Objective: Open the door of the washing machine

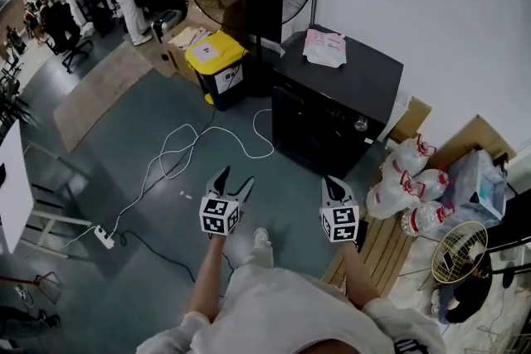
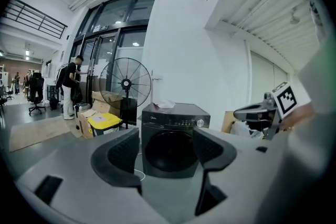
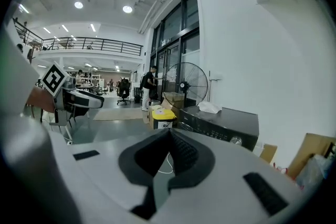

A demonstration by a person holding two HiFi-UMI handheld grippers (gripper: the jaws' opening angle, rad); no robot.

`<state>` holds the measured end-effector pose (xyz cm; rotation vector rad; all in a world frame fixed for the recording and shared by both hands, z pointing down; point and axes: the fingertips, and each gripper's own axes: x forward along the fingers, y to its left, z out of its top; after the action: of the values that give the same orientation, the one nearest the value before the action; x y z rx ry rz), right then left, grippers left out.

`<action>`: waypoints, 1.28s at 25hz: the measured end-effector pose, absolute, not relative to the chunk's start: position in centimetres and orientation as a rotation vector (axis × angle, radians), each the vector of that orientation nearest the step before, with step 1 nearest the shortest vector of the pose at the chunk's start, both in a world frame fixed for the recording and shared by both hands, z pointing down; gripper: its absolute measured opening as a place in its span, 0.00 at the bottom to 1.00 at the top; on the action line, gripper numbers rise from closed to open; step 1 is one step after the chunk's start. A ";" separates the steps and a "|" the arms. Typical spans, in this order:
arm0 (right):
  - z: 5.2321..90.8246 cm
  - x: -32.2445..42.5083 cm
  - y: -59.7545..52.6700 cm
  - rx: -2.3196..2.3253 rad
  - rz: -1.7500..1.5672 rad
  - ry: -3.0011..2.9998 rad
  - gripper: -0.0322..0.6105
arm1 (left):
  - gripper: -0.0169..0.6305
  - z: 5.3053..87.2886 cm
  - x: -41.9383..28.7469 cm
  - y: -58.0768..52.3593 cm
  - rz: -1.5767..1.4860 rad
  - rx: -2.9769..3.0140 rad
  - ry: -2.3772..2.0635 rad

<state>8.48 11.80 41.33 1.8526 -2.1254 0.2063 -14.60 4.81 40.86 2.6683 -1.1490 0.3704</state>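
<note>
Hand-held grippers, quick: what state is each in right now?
Left hand-held gripper: open, nothing between its jaws.
Right hand-held gripper: shut, holding nothing.

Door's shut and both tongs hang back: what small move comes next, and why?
Probably advance the open left tongs toward the round door of the dark grey washing machine: the door is shut, framed between those jaws, and well out of reach.

The person wears a white short-sleeved shirt [image 1: 274, 303] and a white shoe [image 1: 261, 238]. The left tongs [image 1: 233, 182] and right tongs [image 1: 336, 185] are grey with dark pads, each bearing a black-and-white marker cube [image 1: 220, 215].
</note>
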 end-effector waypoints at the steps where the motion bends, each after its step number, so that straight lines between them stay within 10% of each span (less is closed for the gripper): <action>1: 41.2 8.4 10.4 1.854 0.207 -2.123 0.05 | 0.49 40.8 -14.6 3.3 0.369 2.668 -1.147; 32: 43.4 9.0 -11.2 1.949 0.295 -2.003 0.05 | 0.49 42.5 -12.5 -21.4 0.424 2.721 -0.981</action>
<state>8.99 -11.24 43.36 1.9486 -2.0029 0.2951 -12.49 -21.41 42.53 2.7205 -0.9812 0.4240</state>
